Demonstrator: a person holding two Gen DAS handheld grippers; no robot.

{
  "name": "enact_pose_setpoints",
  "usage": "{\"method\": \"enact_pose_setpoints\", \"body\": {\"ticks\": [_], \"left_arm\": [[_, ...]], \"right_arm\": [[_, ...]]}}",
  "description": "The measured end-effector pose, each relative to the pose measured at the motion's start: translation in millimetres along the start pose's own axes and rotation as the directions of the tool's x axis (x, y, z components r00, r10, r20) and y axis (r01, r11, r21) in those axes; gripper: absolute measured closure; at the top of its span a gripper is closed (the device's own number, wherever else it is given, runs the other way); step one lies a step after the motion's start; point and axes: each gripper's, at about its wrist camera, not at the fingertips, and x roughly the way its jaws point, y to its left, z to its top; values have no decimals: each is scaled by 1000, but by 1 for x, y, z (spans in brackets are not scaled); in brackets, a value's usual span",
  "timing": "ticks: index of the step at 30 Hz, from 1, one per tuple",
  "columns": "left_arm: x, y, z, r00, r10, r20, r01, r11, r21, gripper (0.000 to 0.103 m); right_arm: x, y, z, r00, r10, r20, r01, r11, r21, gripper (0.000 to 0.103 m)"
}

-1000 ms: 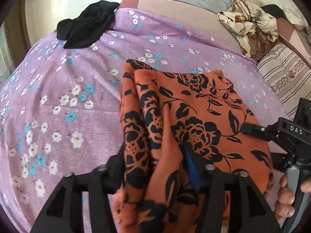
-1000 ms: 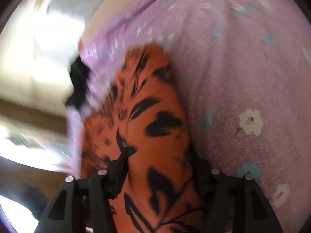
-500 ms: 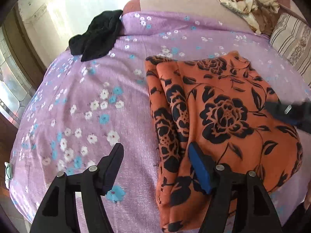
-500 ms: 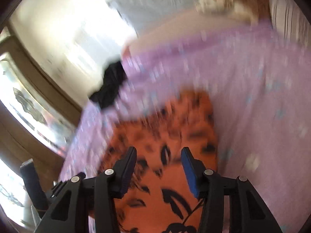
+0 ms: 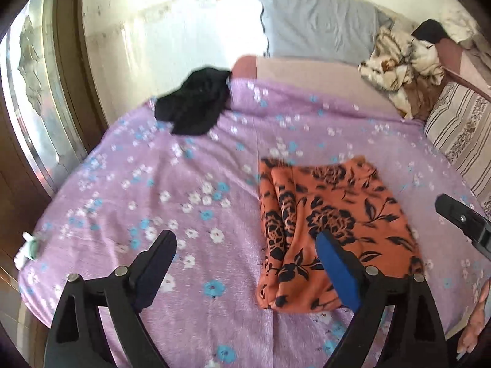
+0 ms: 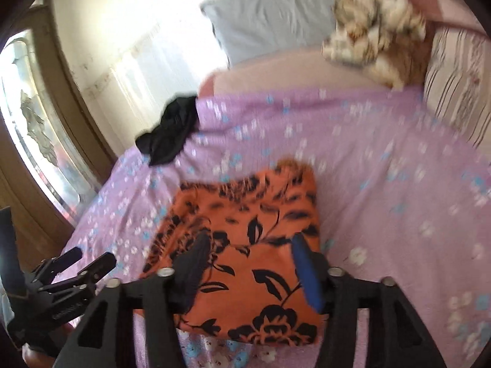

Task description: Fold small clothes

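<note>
While folded orange garment [image 5: 331,224] lies on bedspread [image 5: 184,184], below open fingers [image 5: 336,263]

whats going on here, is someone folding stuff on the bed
Yes. A person with a gripper in each hand is folding clothes on a bed with a purple floral sheet. The orange floral garment lies folded flat on it. The left gripper and right gripper have just been opening, with nothing between their jaws, and both hang above the garment. A crumpled black garment waits at the far corner.
</note>
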Motion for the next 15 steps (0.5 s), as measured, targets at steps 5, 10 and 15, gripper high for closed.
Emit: {"method": "enact_pose_setpoints", "body": {"ticks": [5,10,15], "left_arm": [[-47,-3,8,996,36,79,-38,999,24,7],[-82,-7,12,990,47,132,-51,998,29,5],[-113,-11,13,980,87,176,-96,995,42,1]], "right_arm": [[-40,8,-4,998,-47,30,48,998,-40,33],[-67,19,-11,996,-77,35,79,994,-70,33],[-95,35,-8,996,-71,61,77,993,-91,33]]}}
